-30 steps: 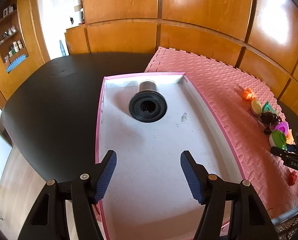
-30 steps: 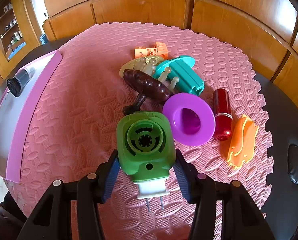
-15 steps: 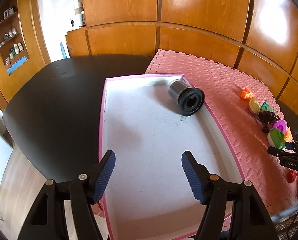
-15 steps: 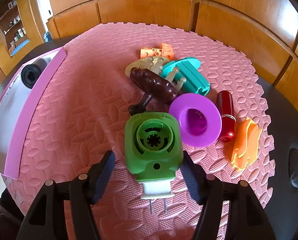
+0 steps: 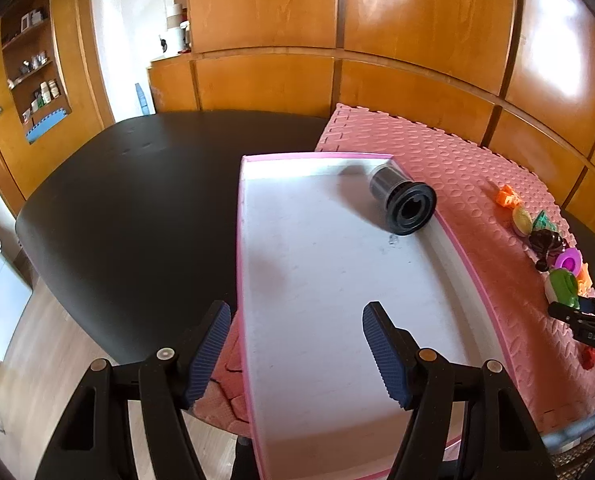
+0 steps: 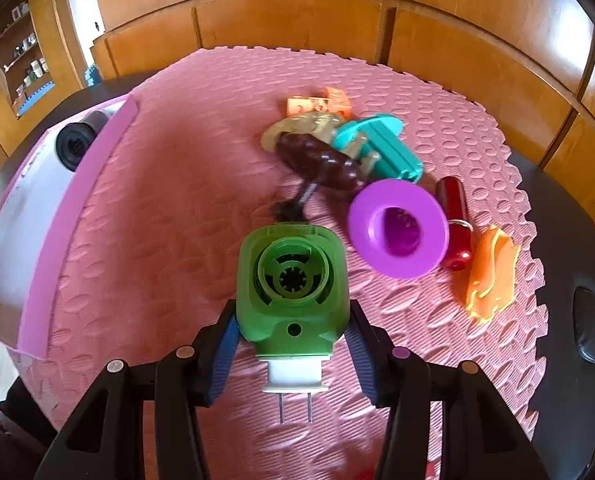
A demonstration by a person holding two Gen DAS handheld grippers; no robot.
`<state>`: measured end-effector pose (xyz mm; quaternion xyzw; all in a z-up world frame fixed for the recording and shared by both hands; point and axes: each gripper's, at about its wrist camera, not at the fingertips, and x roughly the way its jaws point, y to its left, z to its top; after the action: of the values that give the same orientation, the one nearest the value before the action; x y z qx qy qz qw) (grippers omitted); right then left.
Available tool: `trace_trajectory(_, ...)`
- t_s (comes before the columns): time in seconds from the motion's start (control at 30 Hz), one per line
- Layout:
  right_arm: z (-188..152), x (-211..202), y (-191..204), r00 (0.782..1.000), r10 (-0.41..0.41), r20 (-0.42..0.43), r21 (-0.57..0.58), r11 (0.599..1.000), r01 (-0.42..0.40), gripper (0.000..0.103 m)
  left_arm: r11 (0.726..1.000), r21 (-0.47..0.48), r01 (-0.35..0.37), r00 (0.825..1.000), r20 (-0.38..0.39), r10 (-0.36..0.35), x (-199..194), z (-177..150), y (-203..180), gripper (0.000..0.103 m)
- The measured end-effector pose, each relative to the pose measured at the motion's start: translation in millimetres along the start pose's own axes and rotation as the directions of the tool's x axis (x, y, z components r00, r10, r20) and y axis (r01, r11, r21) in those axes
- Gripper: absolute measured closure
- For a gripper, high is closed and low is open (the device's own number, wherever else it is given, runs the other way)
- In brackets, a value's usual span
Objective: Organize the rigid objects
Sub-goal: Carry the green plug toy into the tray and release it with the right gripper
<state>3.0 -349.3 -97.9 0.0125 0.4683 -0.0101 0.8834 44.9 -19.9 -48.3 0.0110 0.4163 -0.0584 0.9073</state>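
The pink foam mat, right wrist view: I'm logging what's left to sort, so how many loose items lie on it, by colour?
Orange: 2, blocky orange toy and flat orange plastic piece
Green: 1, green plug-in device
Purple: 1, purple plastic funnel
Red: 1, red metal cylinder
Teal: 1, teal plastic brush
Brown: 1, dark brown brush
Yellowish: 1, pale yellow disc
Total: 8

We note the white tray (image 5: pixel 337 300) floor lies bare except for the black cylinder (image 5: pixel 403 204) against its far right wall. Right of the tray, the pink mat (image 6: pixel 169 216) is open up to the green plug (image 6: pixel 291 280); beyond the plug, toys crowd together.
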Motion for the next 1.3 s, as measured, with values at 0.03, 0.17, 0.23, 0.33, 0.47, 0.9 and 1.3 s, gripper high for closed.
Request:
trace_trajectory(0.03, 1, -4, 3, 1.000, 0.009, 0.011, 0.006, 1.000, -0.009, 0.052, 1.000, -0.007, -0.002, 1.000, 0.000, 0.002, 0, 0, 3, 0.034)
trace_trajectory(0.17, 16, -20, 21, 0.996, 0.061, 0.070, 0.008, 0.998, -0.062, 0.052, 0.999, -0.040, -0.010, 1.000, 0.004, 0.011, 0, 0, 15, 0.034)
trace_trajectory(0.23, 26, -26, 35, 0.992, 0.089, 0.092, -0.013, 0.996, -0.088, 0.052, 0.998, -0.059, -0.016, 1.000, 0.010, 0.016, -2, 2, 21, 0.034)
trace_trajectory(0.33, 42, -32, 66, 0.981, 0.156, 0.115, -0.064, 0.987, -0.149, 0.052, 0.996, -0.084, -0.023, 1.000, 0.016, 0.025, -2, 3, 31, 0.034)
trace_trajectory(0.47, 65, -30, 116, 0.963, 0.246, 0.113, -0.152, 0.962, -0.228, 0.052, 0.993, -0.106, -0.041, 0.999, 0.021, 0.043, -2, 3, 40, 0.034)
trace_trajectory(0.9, 135, 42, 254, 0.949, 0.316, 0.011, -0.271, 0.914, -0.302, 0.052, 0.986, -0.159, -0.049, 0.999, -0.005, 0.048, 6, -1, 62, 0.034)
trace_trajectory(1.3, 146, 77, 269, 0.969, 0.243, -0.037, -0.273, 0.931, -0.244, 0.051, 0.983, -0.176, -0.055, 0.998, -0.014, 0.053, 9, -4, 68, 0.034)
